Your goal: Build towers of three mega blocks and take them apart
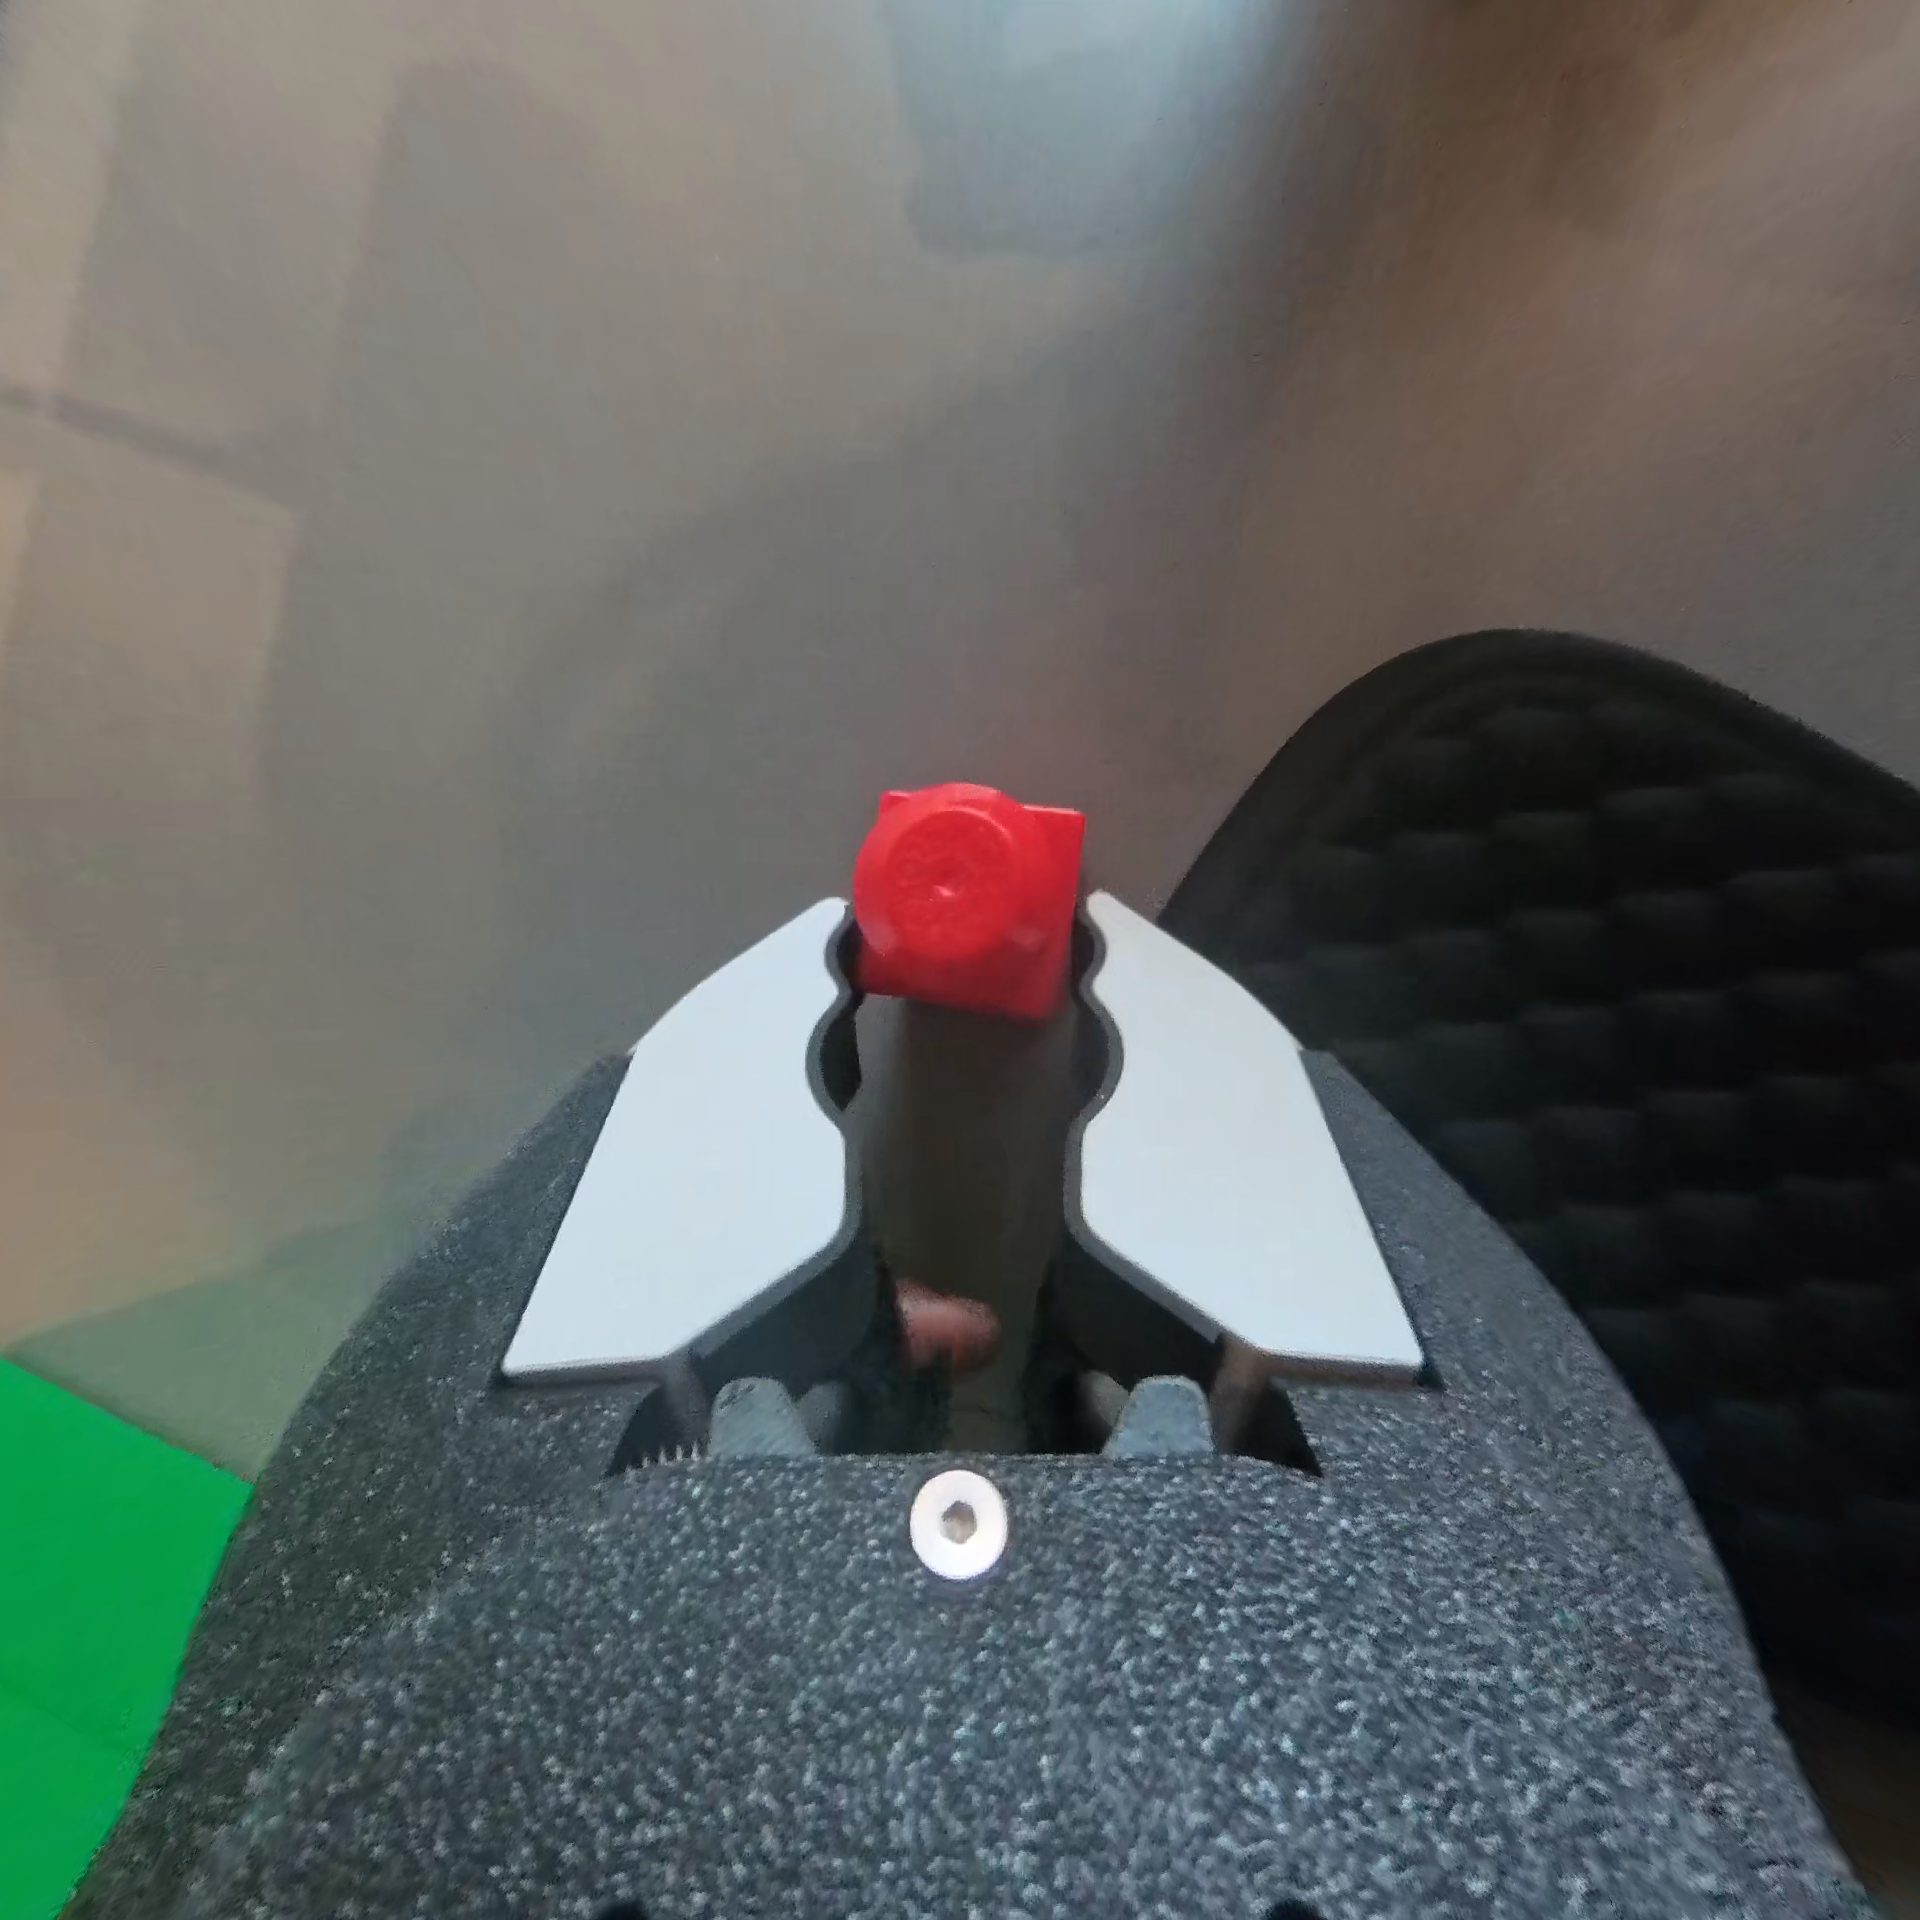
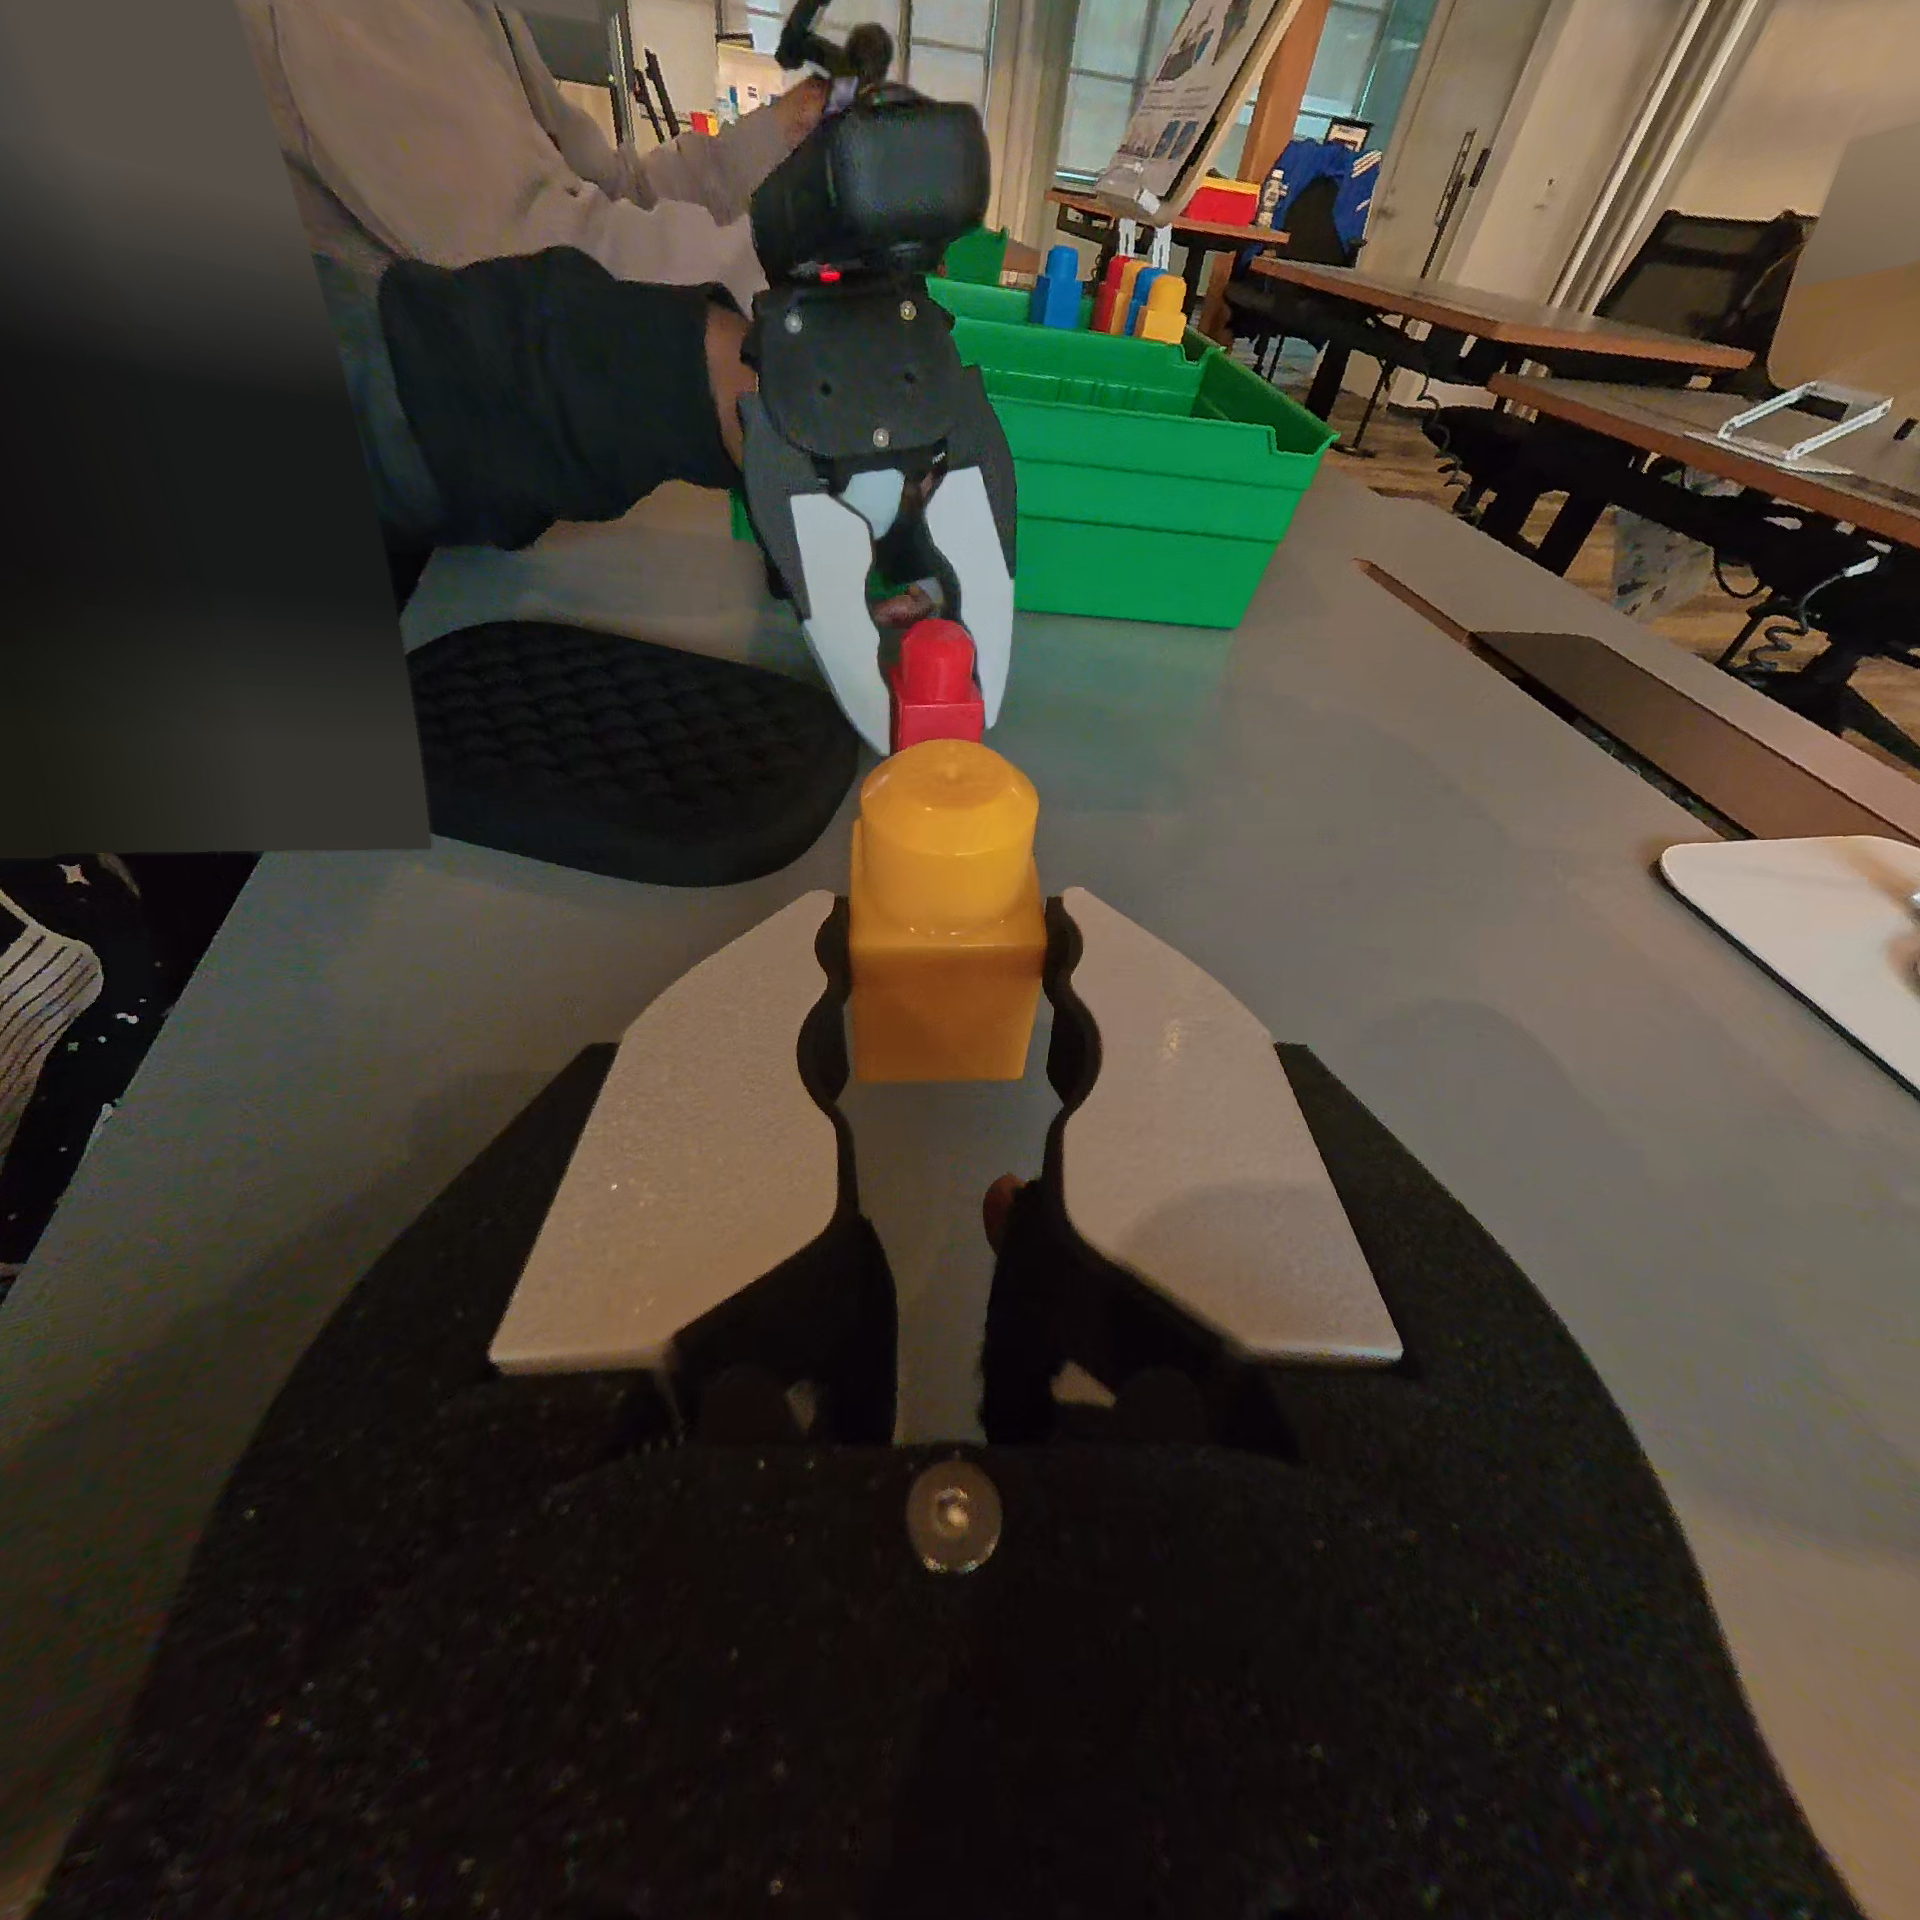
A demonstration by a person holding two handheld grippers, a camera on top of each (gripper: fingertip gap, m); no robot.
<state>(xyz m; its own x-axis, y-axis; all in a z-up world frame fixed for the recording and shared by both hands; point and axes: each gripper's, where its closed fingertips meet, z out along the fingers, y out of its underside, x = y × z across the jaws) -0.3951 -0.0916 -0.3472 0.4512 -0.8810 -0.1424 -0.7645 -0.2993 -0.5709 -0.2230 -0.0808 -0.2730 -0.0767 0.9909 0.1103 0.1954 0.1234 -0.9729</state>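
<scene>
Fingers of the right gripper (image 2: 945,987) narrow and clamped on the base of a yellow block (image 2: 943,935), centre of the right wrist frame, stud up, block carried clear above the grey table (image 2: 1351,831); fingers of the left gripper (image 1: 971,951) likewise narrow, pinching a red block (image 1: 961,904) at the tips, centre of the left wrist frame, stud facing the camera.

Right wrist view shows the left gripper (image 2: 920,675) above centre, pointing down, red block (image 2: 935,691) between its white fingers just behind and above the yellow stud; whether red touches yellow, or the table, cannot be told from this angle.

Black ribbed pad (image 2: 613,748) lies on the table at centre left; green bins (image 2: 1143,488) stand behind, upper centre; a few more blocks (image 2: 1112,296), blue, red and yellow, stand beyond them in another bin.

Progress, as judged: early in a build, or late in a take-apart; one block per gripper, no joined pair visible, no third block in hand. If building: red and yellow to be mated, third block fetched and pressed on, then the tower pulled apart.
</scene>
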